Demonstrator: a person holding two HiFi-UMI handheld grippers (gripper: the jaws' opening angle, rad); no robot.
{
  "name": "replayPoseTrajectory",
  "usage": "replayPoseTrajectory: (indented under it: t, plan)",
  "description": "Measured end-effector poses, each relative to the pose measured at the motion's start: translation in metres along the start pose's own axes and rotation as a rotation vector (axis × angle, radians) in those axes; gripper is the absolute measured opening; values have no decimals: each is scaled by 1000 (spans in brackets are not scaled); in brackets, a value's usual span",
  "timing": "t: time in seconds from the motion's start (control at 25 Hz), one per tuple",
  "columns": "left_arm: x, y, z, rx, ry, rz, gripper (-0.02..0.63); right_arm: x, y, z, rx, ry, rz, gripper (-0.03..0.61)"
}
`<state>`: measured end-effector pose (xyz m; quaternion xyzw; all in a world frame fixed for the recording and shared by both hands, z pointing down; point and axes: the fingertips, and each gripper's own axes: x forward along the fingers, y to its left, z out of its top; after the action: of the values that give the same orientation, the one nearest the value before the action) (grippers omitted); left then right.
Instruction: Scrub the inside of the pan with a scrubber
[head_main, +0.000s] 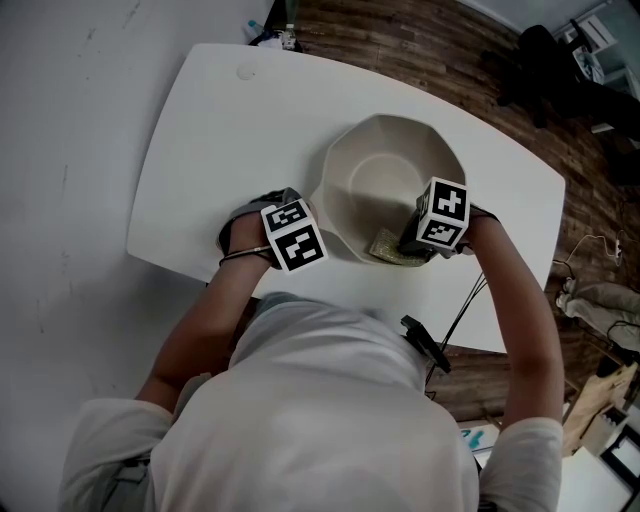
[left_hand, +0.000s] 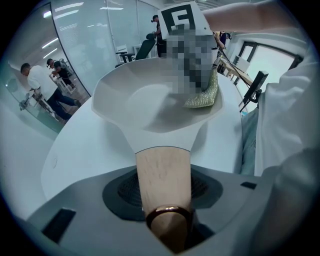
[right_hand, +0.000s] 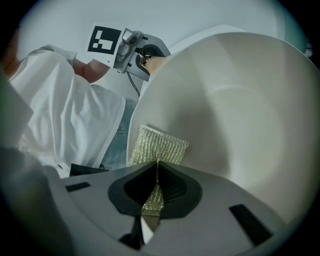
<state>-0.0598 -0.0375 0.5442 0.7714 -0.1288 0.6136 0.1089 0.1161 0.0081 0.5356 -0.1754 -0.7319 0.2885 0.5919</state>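
Observation:
A cream faceted pan sits on the white table. Its wooden handle, with a copper ring at the end, runs between the jaws of my left gripper, which is shut on it. My right gripper reaches into the pan at its near wall and is shut on a glittery green-gold scrubber. The scrubber lies flat against the pan's inner side wall. In the left gripper view the scrubber shows at the pan's right rim under the right gripper.
The table's near edge runs just under my arms. A black cable and a clip hang at my waist. Dark wood floor lies beyond the table. People stand behind a glass wall at the left.

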Motion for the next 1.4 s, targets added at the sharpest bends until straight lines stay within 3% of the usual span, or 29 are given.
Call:
replayPoseTrajectory:
  t: [0.48,0.8,1.16,1.4]
  plan:
    - [0,0,1,6,-2,0,206,-16,-33,-37,-5,189,-190,29]
    - [0,1,1,8,-3,-2,206,-38,-62,-55,-52,340,-388,29]
    - [1,1,1,12,-4,-1,206,-51,-90,-54,-124,394,-543,29]
    - [1,0,1,14,-5,-2,206,-72,-117,-51,-126,375,-723,29]
